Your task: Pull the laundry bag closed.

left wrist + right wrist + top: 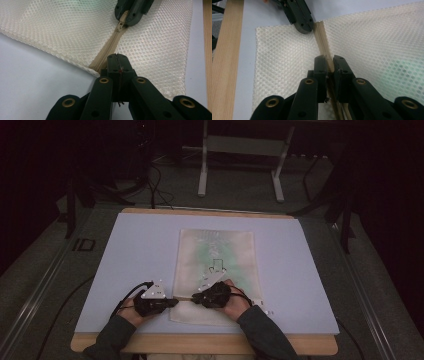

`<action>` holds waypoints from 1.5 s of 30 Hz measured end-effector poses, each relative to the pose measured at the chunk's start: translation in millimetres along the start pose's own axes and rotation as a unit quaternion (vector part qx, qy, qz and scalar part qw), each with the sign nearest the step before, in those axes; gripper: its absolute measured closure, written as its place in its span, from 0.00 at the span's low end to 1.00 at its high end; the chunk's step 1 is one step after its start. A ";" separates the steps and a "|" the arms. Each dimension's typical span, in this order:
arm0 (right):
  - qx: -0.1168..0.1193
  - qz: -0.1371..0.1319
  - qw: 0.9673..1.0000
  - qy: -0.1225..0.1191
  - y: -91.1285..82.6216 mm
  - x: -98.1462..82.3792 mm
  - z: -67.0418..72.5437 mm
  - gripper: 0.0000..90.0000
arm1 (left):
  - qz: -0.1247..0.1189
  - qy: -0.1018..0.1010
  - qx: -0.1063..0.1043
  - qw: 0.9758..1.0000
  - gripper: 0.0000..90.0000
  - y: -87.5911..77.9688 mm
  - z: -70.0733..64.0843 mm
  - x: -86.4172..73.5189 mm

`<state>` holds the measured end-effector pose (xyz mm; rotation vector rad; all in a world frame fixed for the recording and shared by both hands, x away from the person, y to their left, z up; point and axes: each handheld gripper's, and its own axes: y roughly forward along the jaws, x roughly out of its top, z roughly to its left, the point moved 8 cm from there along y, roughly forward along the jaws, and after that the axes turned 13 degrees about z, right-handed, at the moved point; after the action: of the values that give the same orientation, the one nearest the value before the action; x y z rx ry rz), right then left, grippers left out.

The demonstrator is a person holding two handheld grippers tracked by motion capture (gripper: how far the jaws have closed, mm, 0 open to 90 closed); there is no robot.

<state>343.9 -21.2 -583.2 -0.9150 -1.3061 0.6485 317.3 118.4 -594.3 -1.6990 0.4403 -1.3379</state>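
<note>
On our pale desk (130, 250), left tool (117, 57) clamped the zipper (110, 47) end; right tool (329, 62) clamped its pull. We judged steady, straight pulling best.

Wooden table (200, 346), pale blue mat (135, 250) on top, mesh bag (235, 255) lying flat.

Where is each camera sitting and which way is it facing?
High view: above the person's side, facing forward and down on the table; forearms, both hands.
Left gripper view: on the left gripper, looking along the zipper.
Right gripper view: on the right gripper, facing back.
Shared: mesh bag, each other's gripper.
</note>
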 end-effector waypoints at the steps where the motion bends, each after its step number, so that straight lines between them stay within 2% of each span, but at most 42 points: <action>1: 0.000 -0.001 1.000 0.003 -1.1 -1.9 -0.6 0.91 | 0.000 0.000 -0.001 1.000 1.00 0.0 0.0 0.0; 11: 0.001 -0.001 1.000 0.003 -2.0 -3.7 -0.2 0.91 | -0.001 -0.002 -0.003 1.000 1.00 0.1 -0.1 0.1; 28: -0.004 0.002 1.000 0.015 -12.5 -19.5 -5.0 0.91 | -0.002 -0.004 -0.004 1.000 1.00 0.1 -0.1 0.1; 45: -0.004 0.002 1.000 0.017 -17.8 -24.2 -6.5 0.91 | -0.001 -0.004 -0.004 1.000 1.00 0.0 0.0 -0.1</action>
<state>344.4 -51.8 -580.5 -0.9324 -1.2775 0.6282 317.2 118.4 -594.4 -1.7113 0.4395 -1.3331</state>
